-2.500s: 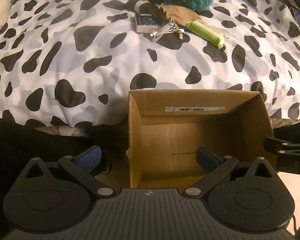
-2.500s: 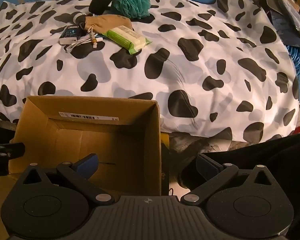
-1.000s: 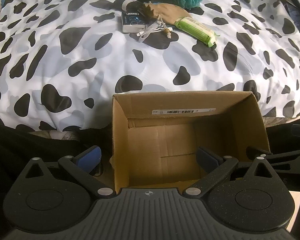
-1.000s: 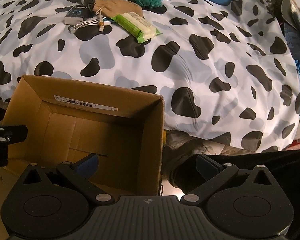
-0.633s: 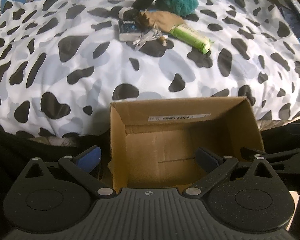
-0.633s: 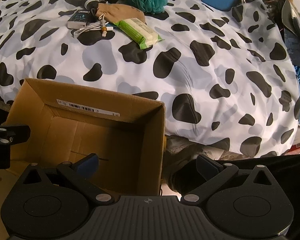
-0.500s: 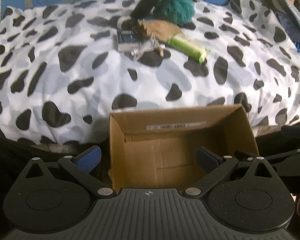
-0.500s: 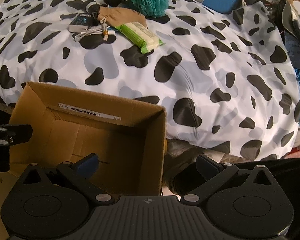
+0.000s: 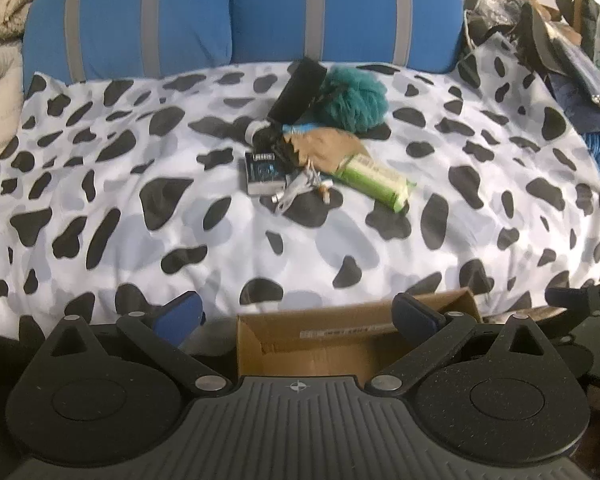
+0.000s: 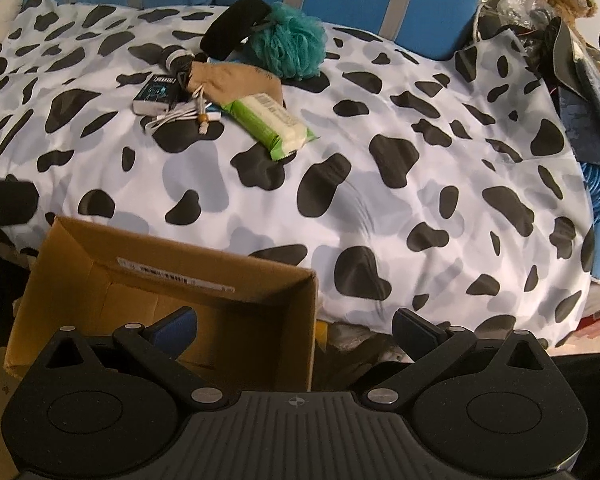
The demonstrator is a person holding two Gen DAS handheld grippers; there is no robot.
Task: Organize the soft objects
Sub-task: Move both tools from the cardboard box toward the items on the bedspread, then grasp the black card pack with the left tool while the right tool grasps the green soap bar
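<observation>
Both cams have tilted up vs 0.5 s ago: blue striped cushions (image 9: 260,16) now fill top of left wrist view, and cardboard box (image 9: 340,344) drops to bottom edge, mostly behind left gripper (image 9: 298,318). Left gripper jaws wide apart, nothing between. Right gripper (image 10: 294,326) same: open, empty, above box's right wall. Soft items unmoved, clustered at far side of cow-print duvet (image 9: 140,208): teal loofah (image 9: 352,98), tan pouch (image 9: 326,146), green wipes pack (image 9: 374,182), black roll (image 9: 298,88), plus small box (image 9: 262,172) w/ white cable (image 9: 298,190).
</observation>
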